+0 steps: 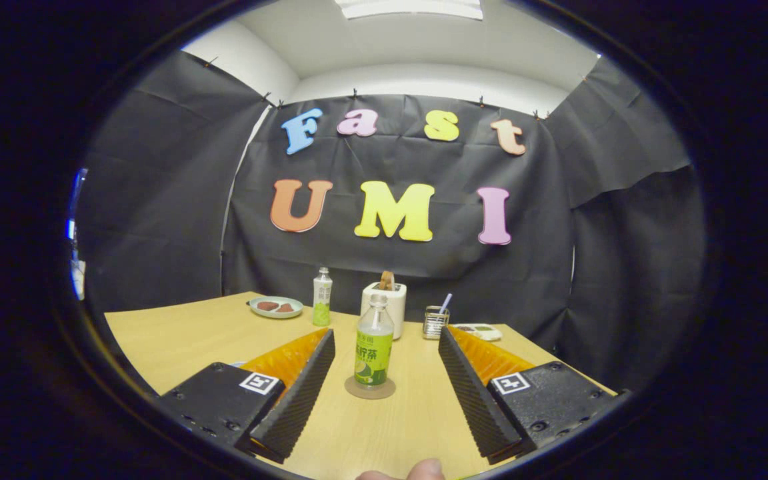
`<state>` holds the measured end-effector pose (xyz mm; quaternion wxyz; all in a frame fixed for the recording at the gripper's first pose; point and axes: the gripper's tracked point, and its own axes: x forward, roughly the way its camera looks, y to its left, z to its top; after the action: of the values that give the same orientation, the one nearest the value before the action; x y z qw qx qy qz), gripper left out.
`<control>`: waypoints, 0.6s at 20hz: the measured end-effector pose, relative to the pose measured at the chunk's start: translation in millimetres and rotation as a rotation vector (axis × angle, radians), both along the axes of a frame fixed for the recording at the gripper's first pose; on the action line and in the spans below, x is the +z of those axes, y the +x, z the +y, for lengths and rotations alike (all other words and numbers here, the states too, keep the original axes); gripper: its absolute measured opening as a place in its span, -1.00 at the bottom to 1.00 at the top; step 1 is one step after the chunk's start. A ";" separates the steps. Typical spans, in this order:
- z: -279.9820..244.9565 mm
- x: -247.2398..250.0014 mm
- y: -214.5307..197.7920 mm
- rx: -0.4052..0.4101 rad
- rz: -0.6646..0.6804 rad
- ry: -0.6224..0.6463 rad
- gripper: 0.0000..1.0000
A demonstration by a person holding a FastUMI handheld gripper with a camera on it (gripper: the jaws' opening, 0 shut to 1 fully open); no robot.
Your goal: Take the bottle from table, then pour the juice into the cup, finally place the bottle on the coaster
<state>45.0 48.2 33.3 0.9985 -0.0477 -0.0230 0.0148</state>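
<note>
Your gripper [384,393] stands wide open and holds nothing; its two ribbed fingers [297,393] rest low over the light wooden counter [184,333], one on each side of the bottle, and neither touches it.

The clear plastic bottle with the green label [374,350] stands upright on the round brown coaster [371,389], between the fingers and just ahead of their tips. Its neck is bare and open at the top. The upper body is clear, and the label wraps the lower body. The label carries large white characters on green above a pale round picture; the characters are too small to read with certainty.

Take the bottle as your landmark for the rest of the counter:
- Behind it and to the left stands a second, slimmer bottle with a white cap and a white-and-green label [322,297]; its writing cannot be read.
- Further left of that lies a pale green plate with reddish-brown pieces on it [276,307].
- Directly behind the bottle stands a white boxy container with a brown item sticking out of its top [384,300].
- Behind and to the right stands a small wire holder with a purple stick in it [435,322].
- Beyond the holder lies a flat white tray [477,330].

A fingertip [424,470] shows at the near edge, below the gripper.
</note>
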 end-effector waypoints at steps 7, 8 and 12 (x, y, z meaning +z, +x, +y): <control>30.8 5.0 -48.8 0.003 -0.085 0.000 1.00; 34.7 5.5 -52.4 0.003 -0.088 -0.003 0.99; 37.8 1.8 -58.4 0.006 -0.084 0.008 1.00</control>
<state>-13.3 85.9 35.0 0.9968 -0.0442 -0.0653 0.0155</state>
